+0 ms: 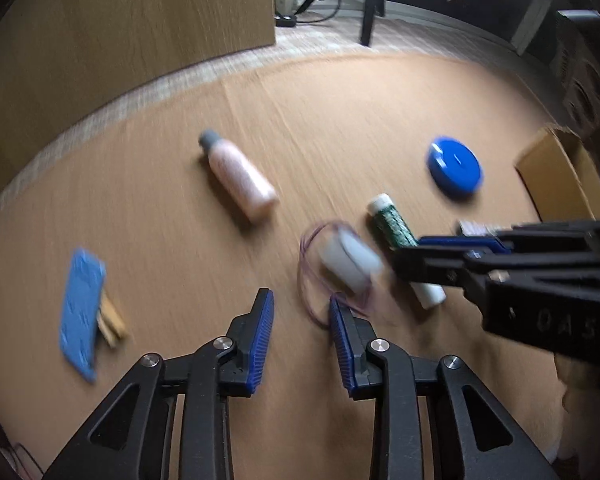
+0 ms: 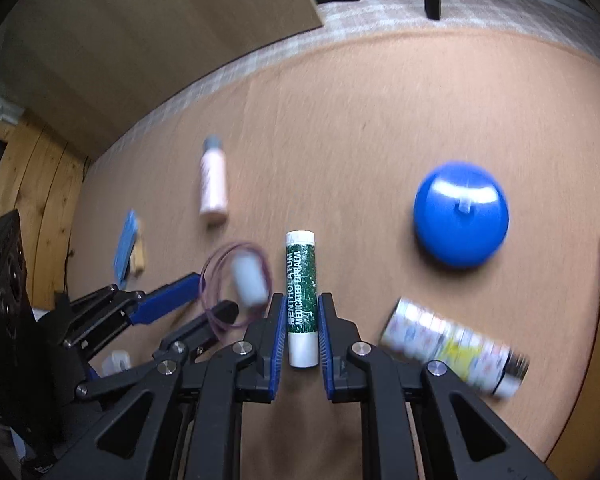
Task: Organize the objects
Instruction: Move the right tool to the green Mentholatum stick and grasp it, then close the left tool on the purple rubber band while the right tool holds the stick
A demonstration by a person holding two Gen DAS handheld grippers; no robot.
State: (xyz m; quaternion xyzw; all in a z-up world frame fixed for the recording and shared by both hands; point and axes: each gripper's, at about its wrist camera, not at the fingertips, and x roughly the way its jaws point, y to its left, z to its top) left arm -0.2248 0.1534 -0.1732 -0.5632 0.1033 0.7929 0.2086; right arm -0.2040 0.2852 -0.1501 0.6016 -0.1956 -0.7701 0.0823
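Observation:
My right gripper (image 2: pixel 299 300) is shut on a green and white lip balm tube (image 2: pixel 301 300), held lengthwise between its blue pads; it shows from the side in the left wrist view (image 1: pixel 408 258), with the tube (image 1: pixel 392 226) under it. My left gripper (image 1: pixel 300 300) is open and empty, just short of a small white spool with purple thread (image 1: pixel 350 266), also in the right wrist view (image 2: pixel 249 282). A pink bottle (image 1: pixel 240 178) with a grey cap lies on the brown mat (image 1: pixel 320 120). A blue round lid (image 1: pixel 455 167) lies at the right.
A blue card on a wooden piece (image 1: pixel 82 314) lies at the left. A cardboard box (image 1: pixel 560 176) stands at the right edge. A printed bottle (image 2: pixel 452 346) lies right of my right gripper. A wooden panel (image 1: pixel 120 28) stands behind the mat.

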